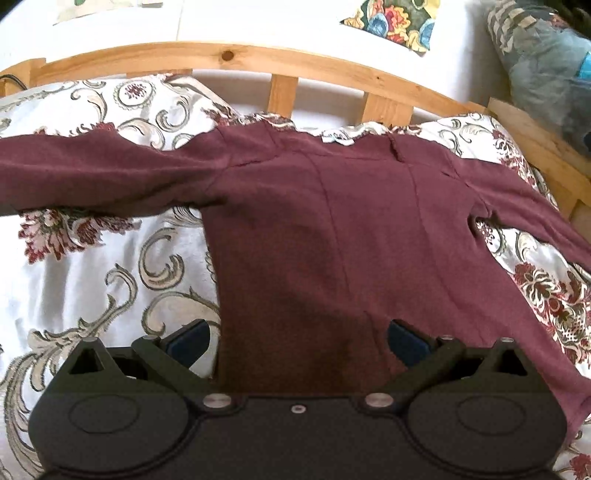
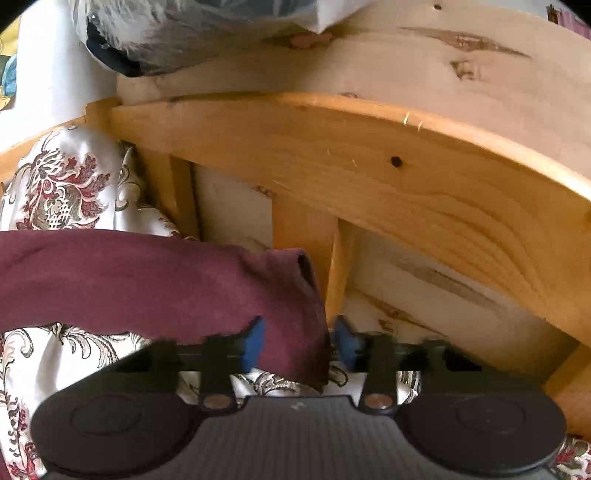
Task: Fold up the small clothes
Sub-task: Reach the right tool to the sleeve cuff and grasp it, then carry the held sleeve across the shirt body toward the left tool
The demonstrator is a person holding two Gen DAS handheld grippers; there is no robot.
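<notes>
Right wrist view: my right gripper (image 2: 297,341) has its jaws narrowed around the maroon long-sleeved top's (image 1: 332,229) cuff (image 2: 291,295), sleeve running leftward. Left gripper (image 1: 297,338), jaws apart, straddles the hem, body extending ahead over the floral bedspread (image 1: 92,280).

Right wrist view. The right gripper (image 2: 297,341) points down at the cuff end of a maroon sleeve (image 2: 159,280), which lies across a floral bedspread (image 2: 55,184) and ends near the wooden bed frame (image 2: 332,166). The sleeve end sits between the two blue pads (image 2: 255,339); the left pad meets the cloth, while the right pad stands at its edge, contact uncertain. A grey bundle of fabric (image 2: 166,33) rests above, on pale wood.
</notes>
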